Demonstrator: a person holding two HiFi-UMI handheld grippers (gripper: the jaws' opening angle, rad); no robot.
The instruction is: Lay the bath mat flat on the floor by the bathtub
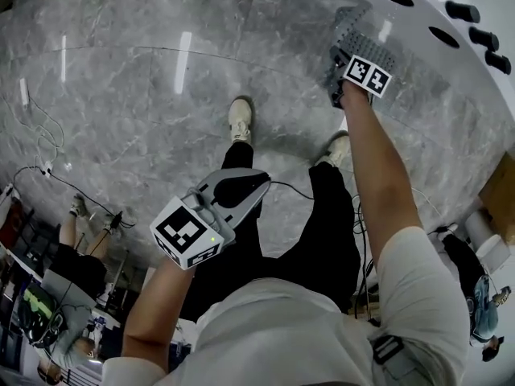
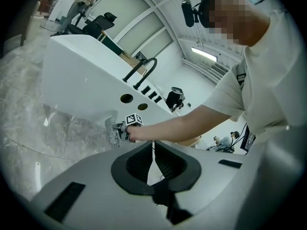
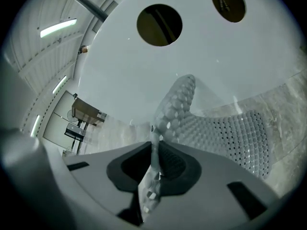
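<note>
Down by the white bathtub (image 3: 144, 71), the right gripper (image 3: 156, 152) is clamped on an edge of the knobbly grey bath mat (image 3: 230, 133). The rest spreads over the marble floor (image 1: 145, 95) beside the tub. The left gripper (image 2: 154, 159) hangs well apart, jaws together on nothing.

Pale grey moulded-plastic left gripper (image 2: 154, 150), black ribbed jaw pads (image 2: 169, 163), white cube with black square markers (image 1: 187, 233), thin black cable (image 1: 291, 188), matching right gripper (image 3: 156, 147), white short-sleeved T-shirt (image 1: 322, 328), black trousers (image 1: 330, 240), cream trainers (image 1: 239, 119)
</note>
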